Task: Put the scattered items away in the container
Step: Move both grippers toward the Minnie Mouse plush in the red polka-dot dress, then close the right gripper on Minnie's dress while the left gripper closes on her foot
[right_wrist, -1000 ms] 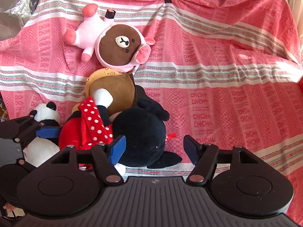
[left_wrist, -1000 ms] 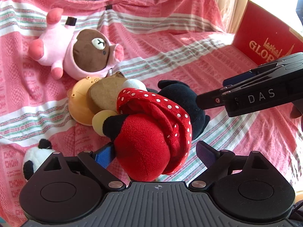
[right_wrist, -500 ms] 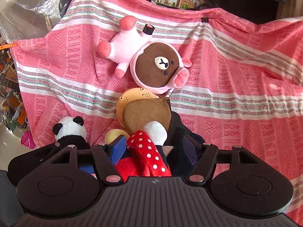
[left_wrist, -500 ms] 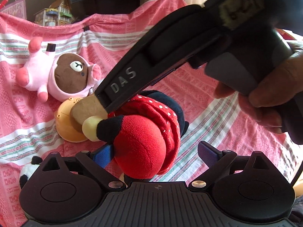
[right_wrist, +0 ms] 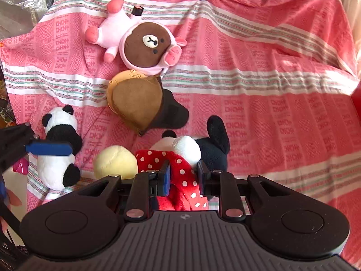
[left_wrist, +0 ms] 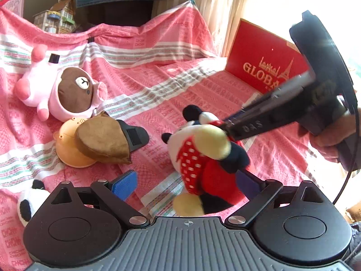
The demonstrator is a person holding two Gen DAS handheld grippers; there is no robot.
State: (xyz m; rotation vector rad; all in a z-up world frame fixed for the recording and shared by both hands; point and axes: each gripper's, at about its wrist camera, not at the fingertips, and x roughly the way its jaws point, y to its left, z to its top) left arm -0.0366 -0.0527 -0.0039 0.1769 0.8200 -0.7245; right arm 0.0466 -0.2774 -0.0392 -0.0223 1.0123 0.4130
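The mouse plush [right_wrist: 180, 164], just clamped in the closing right tool [right_wrist: 183, 176] beside the wide, empty left tool [left_wrist: 187, 185], awaits carrying to the red box [left_wrist: 259, 67].

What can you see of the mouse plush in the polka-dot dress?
The mouse plush is soft fabric: black ears and limbs, white face, red white-dotted dress, pale yellow shoes. The right gripper has just closed; its fingers now pinch the dress. It hangs tilted above the pink striped cloth, near the open left gripper.
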